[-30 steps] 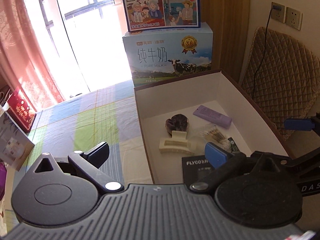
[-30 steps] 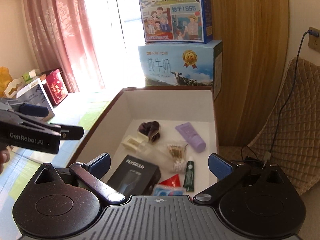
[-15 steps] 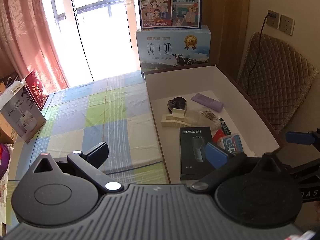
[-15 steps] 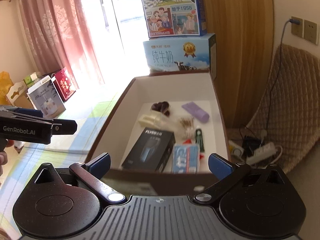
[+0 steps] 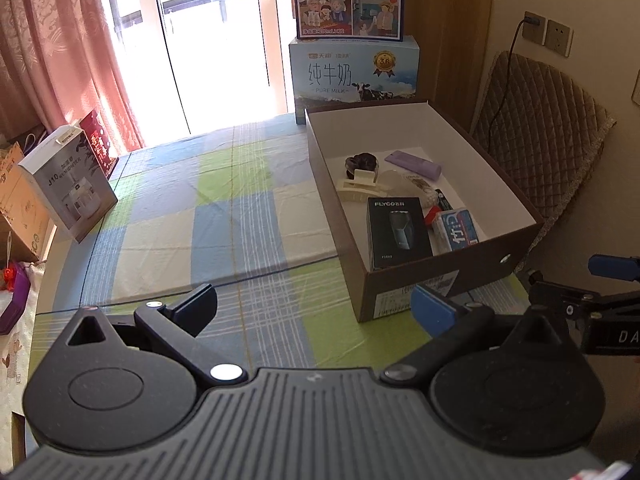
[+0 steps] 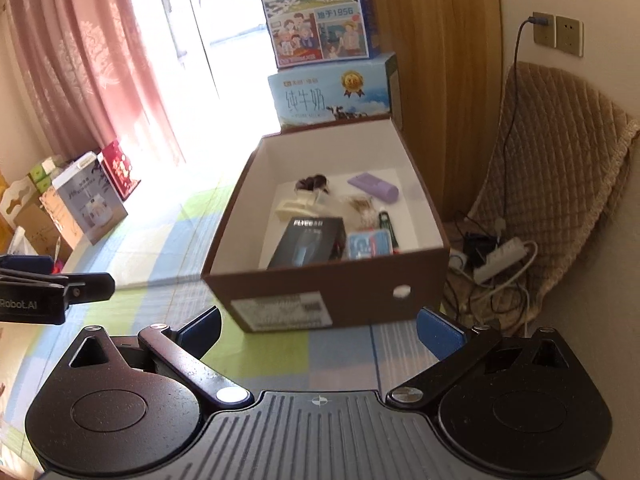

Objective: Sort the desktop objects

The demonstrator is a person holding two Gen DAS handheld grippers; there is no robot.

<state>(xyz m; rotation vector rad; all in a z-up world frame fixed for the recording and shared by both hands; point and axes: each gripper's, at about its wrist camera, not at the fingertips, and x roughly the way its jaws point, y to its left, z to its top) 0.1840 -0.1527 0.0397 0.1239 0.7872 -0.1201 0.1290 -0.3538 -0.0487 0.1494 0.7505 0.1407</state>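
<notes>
Desktop objects lay sorted inside a brown cardboard box [image 5: 448, 280] at the right of the frame, on a checked tablecloth [image 5: 224, 216].

Both grippers hovered low in front of the box with nothing held: the left gripper [image 5: 314, 304] and the right gripper [image 6: 320, 328] each had its blue-padded fingers spread wide apart. Inside the box, a black shaver carton [image 5: 398, 232] lay nearest the front wall, a blue-and-white packet [image 5: 458, 229] just beside it on the right. Further back sat a cream hair claw [image 5: 362, 190], a dark scrunchie [image 5: 362, 161] and a lilac tube [image 5: 414, 164]. Two milk cartons [image 5: 354, 70] stood stacked behind the box at upper centre.
</notes>
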